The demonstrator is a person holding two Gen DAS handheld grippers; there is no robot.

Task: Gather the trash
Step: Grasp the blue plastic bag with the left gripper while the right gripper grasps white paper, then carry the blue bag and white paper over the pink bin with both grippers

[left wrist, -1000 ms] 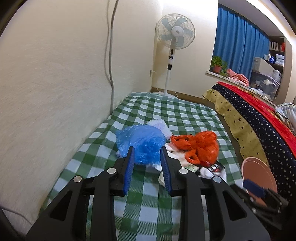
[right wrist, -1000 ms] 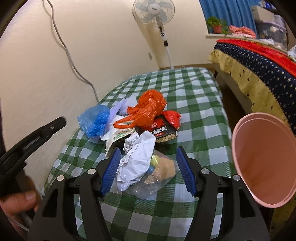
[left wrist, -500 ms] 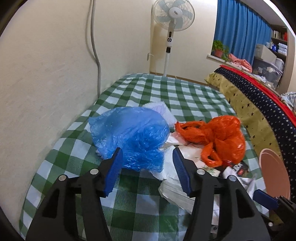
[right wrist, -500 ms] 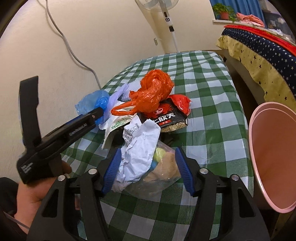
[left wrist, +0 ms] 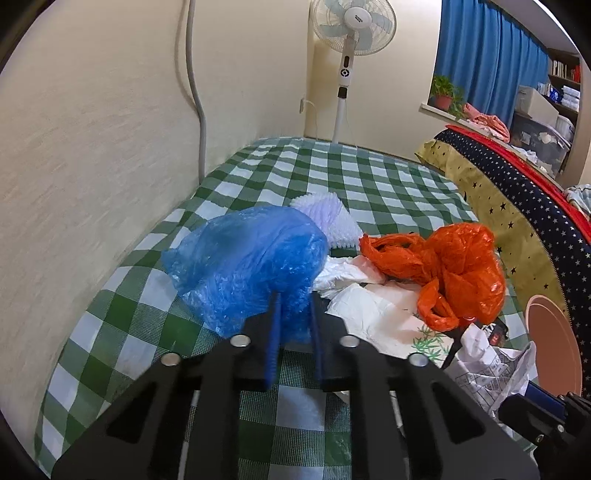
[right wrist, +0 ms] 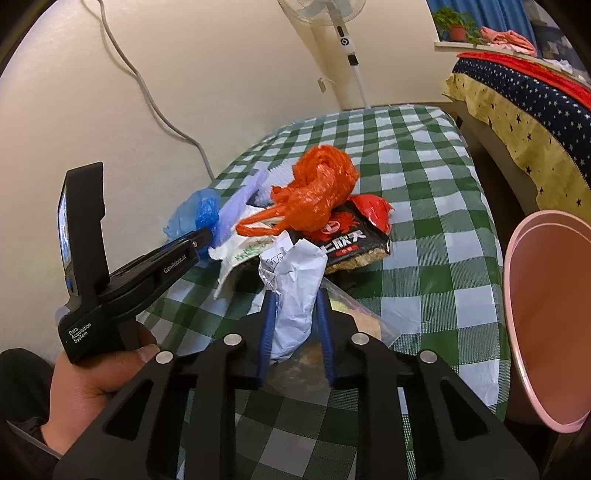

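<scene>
standing fan [left wrist: 352, 27], blue curtain [left wrist: 487, 70], potted plant [left wrist: 445, 92]

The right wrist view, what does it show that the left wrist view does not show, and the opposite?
Only the right wrist view shows the person's left hand, the whole black noodle packet, and the right gripper shut on the crumpled white paper.

Only the left wrist view shows the whole fan head, the bookshelf, and the left gripper shut on the blue plastic bag.

Both show the orange bag, the pink bin, the checked cloth and the potted plant.
</scene>
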